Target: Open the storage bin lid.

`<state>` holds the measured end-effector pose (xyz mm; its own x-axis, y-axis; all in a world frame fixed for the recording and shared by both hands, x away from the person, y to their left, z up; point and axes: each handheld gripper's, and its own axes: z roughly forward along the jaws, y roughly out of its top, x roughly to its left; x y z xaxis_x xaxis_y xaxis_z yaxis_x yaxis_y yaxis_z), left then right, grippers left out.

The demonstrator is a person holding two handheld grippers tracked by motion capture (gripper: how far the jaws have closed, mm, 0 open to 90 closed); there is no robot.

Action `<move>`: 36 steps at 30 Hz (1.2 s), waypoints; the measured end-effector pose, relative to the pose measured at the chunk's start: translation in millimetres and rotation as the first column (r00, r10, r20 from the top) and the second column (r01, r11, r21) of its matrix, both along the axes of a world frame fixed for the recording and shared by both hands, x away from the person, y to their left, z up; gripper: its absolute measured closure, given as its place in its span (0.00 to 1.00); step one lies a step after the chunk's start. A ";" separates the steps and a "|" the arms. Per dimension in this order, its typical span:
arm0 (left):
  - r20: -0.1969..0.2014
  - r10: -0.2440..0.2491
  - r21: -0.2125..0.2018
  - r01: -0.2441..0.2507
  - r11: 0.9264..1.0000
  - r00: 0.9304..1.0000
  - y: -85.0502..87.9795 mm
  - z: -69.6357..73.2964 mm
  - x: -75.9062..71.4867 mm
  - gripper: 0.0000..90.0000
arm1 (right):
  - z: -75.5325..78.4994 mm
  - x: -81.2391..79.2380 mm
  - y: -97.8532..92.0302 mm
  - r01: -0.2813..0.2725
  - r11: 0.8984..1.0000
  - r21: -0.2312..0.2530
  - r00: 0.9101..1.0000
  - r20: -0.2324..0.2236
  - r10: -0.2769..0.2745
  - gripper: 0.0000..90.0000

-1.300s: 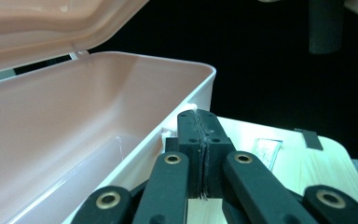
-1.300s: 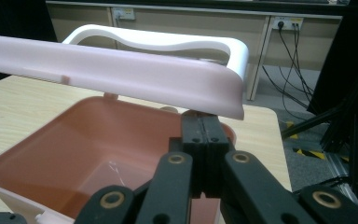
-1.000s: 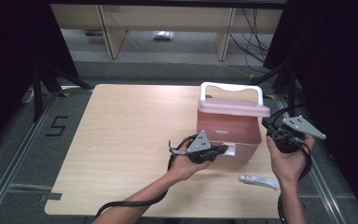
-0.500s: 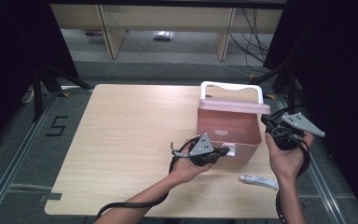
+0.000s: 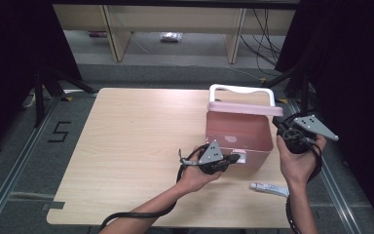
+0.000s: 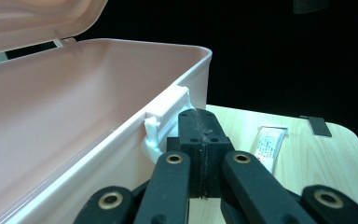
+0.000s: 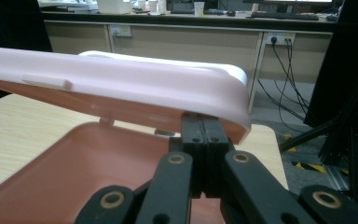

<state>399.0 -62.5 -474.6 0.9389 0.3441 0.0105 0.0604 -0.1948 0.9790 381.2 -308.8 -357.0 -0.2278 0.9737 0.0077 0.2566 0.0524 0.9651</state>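
Right now the nearest thing to the person is a small white tube, lying flat on the tabletop near the front edge, its long way running left to right. It sits between the two hands, a bit closer to the right hand, and nothing touches it. Just past it is the left gripper, with its fingers pressed together and holding nothing. The tips rest right at the white latch on the front wall of the pink box, so the box lies straight ahead of those fingers. The box stands on the right half of the tabletop, and its long way runs left to right too. A little farther off, at the right end of the box, is the right gripper. Its fingers are also pressed together with nothing between them, and they sit just under the edge of the pink lid, which is tilted up and partly open. The lid is above these fingers, so I think the right hand is the one placed to push the lid up more. At the far side, the white handle stands up behind the lid.
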 end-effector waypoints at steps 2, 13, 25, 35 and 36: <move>0.001 0.000 -0.001 0.000 1.000 1.000 0.0 -0.1 -0.1 1.00 | 0.3 1.7 0.3 -0.002 1.000 -0.006 1.000 0.012 0.002 1.00; 0.001 0.002 -0.003 -0.002 1.000 1.000 -0.2 -0.4 -0.3 1.00 | 2.9 9.0 1.3 0.002 1.000 -0.007 0.999 0.041 -0.002 1.00; 0.000 -0.001 -0.009 0.001 1.000 1.000 -0.9 -0.4 0.2 1.00 | 4.6 15.4 3.7 0.024 1.000 0.006 0.998 0.062 -0.024 1.00; -0.001 0.003 -0.001 -0.003 1.000 1.000 -1.0 0.0 -0.2 1.00 | 4.8 24.5 6.2 0.040 0.999 0.008 0.997 0.064 -0.040 1.00; -0.001 0.003 -0.001 -0.003 1.000 1.000 -1.0 -0.1 -0.2 1.00 | 5.0 25.8 6.8 0.041 0.999 0.010 0.997 0.059 -0.042 1.00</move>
<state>398.9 -63.5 -474.7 0.9378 0.3471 0.0090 0.0621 -0.1932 0.9792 407.0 -301.9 -352.0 -0.1874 0.9823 0.0042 0.2003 0.0340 0.9791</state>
